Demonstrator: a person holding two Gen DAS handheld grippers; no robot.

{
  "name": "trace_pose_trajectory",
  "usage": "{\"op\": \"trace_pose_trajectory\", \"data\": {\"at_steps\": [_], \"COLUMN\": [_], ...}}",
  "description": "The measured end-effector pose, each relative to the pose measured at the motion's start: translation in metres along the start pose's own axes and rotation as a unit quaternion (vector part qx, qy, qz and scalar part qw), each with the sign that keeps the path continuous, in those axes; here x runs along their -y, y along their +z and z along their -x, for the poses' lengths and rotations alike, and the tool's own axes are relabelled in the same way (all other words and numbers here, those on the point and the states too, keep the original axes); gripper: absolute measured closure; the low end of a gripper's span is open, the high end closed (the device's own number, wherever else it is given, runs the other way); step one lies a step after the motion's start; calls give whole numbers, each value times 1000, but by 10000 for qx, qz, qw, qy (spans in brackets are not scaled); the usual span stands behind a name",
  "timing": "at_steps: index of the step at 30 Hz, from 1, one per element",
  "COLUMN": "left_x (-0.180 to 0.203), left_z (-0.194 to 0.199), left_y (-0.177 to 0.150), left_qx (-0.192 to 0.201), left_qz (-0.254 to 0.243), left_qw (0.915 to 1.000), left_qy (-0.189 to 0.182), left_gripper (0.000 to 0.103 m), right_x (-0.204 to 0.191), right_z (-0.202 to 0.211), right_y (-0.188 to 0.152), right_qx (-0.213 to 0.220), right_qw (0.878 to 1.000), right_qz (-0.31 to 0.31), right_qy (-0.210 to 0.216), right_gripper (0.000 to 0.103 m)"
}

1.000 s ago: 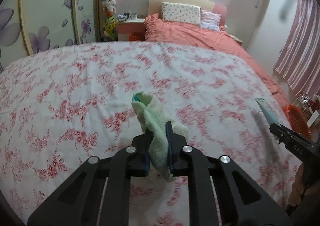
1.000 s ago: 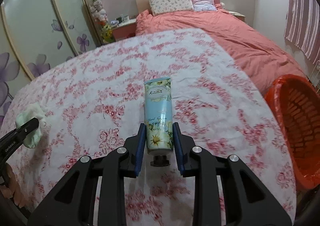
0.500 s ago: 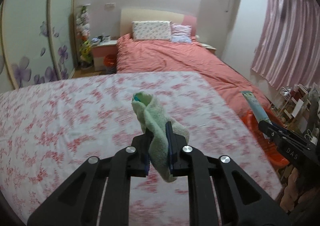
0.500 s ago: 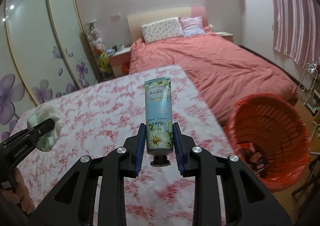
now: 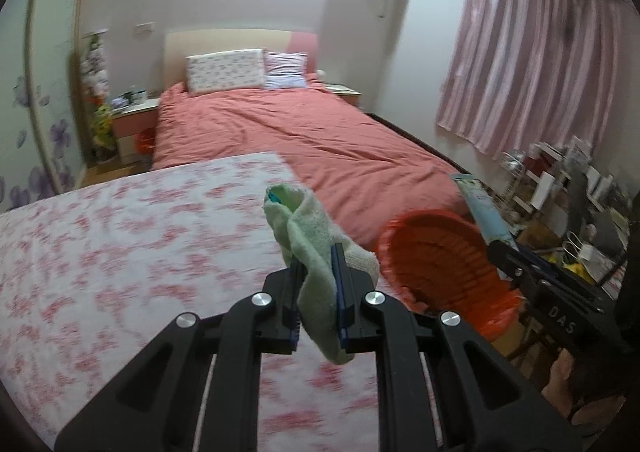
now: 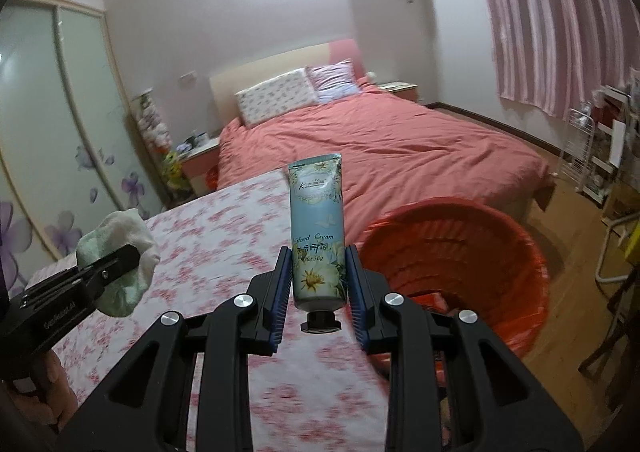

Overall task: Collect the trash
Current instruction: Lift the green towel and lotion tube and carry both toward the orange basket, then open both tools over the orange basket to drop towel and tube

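Both grippers had swung from above the floral bedspread (image 5: 120,252) toward the orange basket (image 6: 460,252). Left gripper (image 5: 316,292) clenched a green cloth (image 5: 312,252); right gripper (image 6: 318,284) clamped a hand cream tube (image 6: 318,220), cap nearest the camera.

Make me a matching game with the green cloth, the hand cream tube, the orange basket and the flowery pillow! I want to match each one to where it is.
Things:
1. crumpled pale green terry cloth
2. light blue hand cream tube with daisies
3. round orange plastic basket
4. white pillow with small flower print

Places:
A. at the head of the salmon-pink bed
B. clamped in the left gripper
C. on the floor beside the floral-covered table
D. clamped in the right gripper, cap toward the camera

Pairs: 1-B, 2-D, 3-C, 4-A
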State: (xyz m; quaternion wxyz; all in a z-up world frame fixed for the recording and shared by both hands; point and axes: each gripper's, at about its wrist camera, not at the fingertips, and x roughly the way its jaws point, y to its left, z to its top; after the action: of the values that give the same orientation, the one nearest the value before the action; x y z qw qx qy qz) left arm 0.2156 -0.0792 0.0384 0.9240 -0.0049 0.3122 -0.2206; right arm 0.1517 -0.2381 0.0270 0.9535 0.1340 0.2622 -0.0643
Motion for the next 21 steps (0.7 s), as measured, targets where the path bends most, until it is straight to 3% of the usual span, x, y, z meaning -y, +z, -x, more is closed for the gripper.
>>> {"op": "trace_pose_trajectory", "data": {"at_steps": [9,15,17,19,21], "left_x": [77,109,116,118,115], "left_z": [-51,-89,-103,-119,-129], "left_y": [-2,-5,-5,-6,-7], "left_qx": [-378,-592,-682,-792,-856], "left_qz": [-247,-459,-447,-357,-267], "left_qw": [9963,9924,9920,9919,9922], "left_qy": [-738,-974,-967,-931,-869], "left_gripper": [88,86,81,66,58], "right_x": [59,85,92,98,109], "right_z": [-14,-25,-31,-38,-44], "right_y": [6,12,15,17,16], "right_qx": [-23,-2,-29,-67,-130], "right_qw": [9982,9968,9965,9957,9942], "right_qz": [-556,-752,-792,-883,-1030], "right_qy": [-227,-268,-260,-287,-272], "right_gripper": [76,75,75,74,71]}}
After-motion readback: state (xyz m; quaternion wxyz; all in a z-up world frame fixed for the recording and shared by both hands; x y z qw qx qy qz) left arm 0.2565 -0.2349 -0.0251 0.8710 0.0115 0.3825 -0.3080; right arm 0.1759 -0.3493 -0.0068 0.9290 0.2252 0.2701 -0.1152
